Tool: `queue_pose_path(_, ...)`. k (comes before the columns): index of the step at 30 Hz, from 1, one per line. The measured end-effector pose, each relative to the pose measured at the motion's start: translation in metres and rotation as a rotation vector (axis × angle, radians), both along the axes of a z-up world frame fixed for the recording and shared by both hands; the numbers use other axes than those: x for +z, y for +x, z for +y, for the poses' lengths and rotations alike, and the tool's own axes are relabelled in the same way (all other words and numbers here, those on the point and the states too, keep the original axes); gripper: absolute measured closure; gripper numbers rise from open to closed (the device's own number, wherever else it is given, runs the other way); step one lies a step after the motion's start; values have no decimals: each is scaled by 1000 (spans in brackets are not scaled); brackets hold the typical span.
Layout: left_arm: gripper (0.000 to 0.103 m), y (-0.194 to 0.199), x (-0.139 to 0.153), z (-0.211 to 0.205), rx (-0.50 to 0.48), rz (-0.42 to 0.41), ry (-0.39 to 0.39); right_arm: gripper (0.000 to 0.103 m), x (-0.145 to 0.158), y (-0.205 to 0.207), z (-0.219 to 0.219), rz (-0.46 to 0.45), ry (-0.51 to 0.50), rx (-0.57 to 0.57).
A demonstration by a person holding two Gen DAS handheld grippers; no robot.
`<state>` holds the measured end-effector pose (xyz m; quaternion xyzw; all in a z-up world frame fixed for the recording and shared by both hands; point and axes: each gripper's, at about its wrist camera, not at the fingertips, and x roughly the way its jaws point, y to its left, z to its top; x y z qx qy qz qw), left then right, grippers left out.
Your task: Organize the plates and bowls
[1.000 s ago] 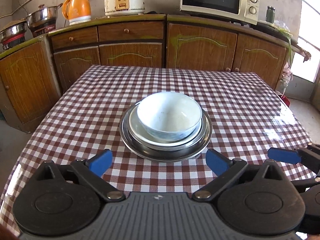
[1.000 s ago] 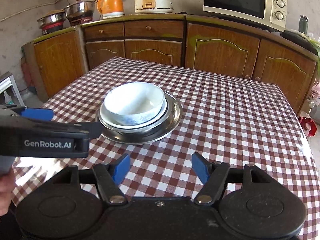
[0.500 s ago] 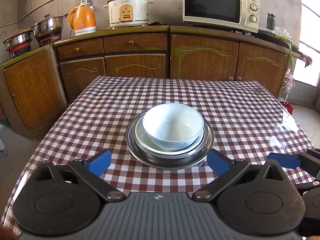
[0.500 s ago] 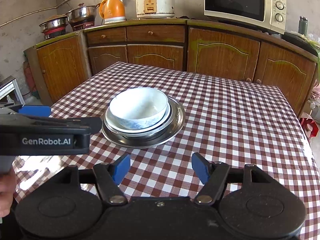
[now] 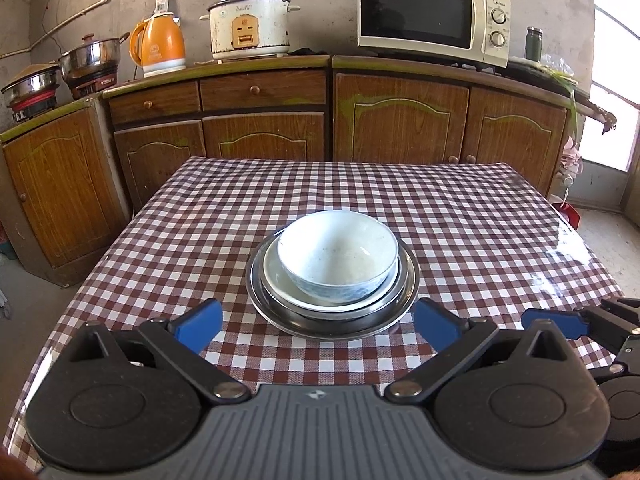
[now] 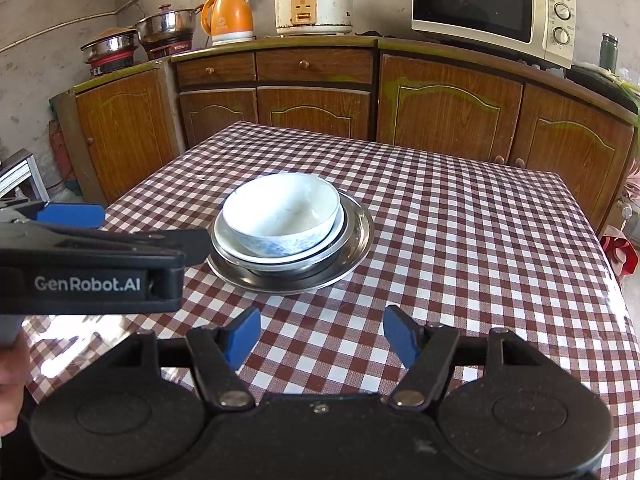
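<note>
A white bowl with blue marks [image 5: 338, 256] [image 6: 282, 214] sits nested in a white dish [image 5: 280, 280], which rests in a steel plate [image 5: 404, 304] [image 6: 356, 236] at the middle of the checked table [image 5: 460, 216]. My left gripper [image 5: 318, 324] stands open just short of the stack, nothing between its blue pads. My right gripper [image 6: 320, 336] is open too, empty, nearer the table's front edge and right of the stack. From the right wrist view the left gripper's body [image 6: 92, 264] shows side-on at the left.
Wooden cabinets [image 5: 400, 116] run behind the table, carrying a microwave [image 5: 432, 16], a rice cooker [image 5: 250, 24], an orange kettle [image 5: 158, 46] and steel pots [image 5: 90, 56]. A hand [image 6: 12, 384] shows at the lower left edge. Bright glare lies on the cloth's right side.
The left wrist view has pulled back and tilted up a little, so the stack sits lower and the counter shows more. Both grippers stay open and empty.
</note>
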<state>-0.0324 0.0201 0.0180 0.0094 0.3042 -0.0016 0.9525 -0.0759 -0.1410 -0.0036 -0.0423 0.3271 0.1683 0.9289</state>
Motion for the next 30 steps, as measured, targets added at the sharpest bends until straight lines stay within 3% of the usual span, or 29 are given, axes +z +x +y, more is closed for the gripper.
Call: queue_pose_path(30, 0, 4, -3, 1, 6, 11, -6, 22, -6, 8, -2, 27, 0, -4)
